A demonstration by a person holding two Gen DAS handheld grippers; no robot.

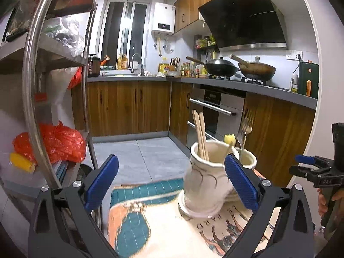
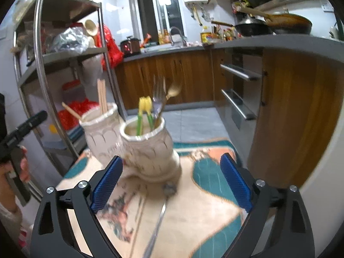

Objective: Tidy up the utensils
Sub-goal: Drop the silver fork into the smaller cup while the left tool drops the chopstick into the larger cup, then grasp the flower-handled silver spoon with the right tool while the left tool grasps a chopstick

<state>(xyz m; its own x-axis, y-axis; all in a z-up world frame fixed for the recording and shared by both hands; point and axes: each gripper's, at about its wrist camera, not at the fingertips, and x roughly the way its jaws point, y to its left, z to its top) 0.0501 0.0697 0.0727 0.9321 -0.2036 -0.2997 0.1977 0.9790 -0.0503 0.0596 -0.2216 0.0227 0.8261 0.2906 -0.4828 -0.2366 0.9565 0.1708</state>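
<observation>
Two cream ceramic holders stand on a patterned cloth point(image 2: 210, 172). The left holder point(image 1: 204, 178) point(image 2: 101, 133) holds wooden chopsticks point(image 1: 201, 133) point(image 2: 102, 99). The right holder point(image 2: 148, 148) point(image 1: 247, 159) holds forks point(image 2: 159, 96), a gold spoon point(image 2: 174, 91) and yellow-green tongs point(image 2: 145, 111). A metal spoon point(image 2: 160, 217) lies on the cloth in front of the right holder. My left gripper point(image 1: 172, 182) is open and empty, near the left holder. My right gripper point(image 2: 172, 182) is open and empty above the lying spoon; it also shows at the right edge of the left wrist view point(image 1: 311, 167).
A steel shelf rack point(image 1: 36, 81) point(image 2: 43, 60) with bags stands at the left. Wooden cabinets, an oven point(image 1: 215, 111) and a counter with woks point(image 1: 221, 66) run along the back and right. Grey tile floor point(image 1: 139, 157) lies beyond the table.
</observation>
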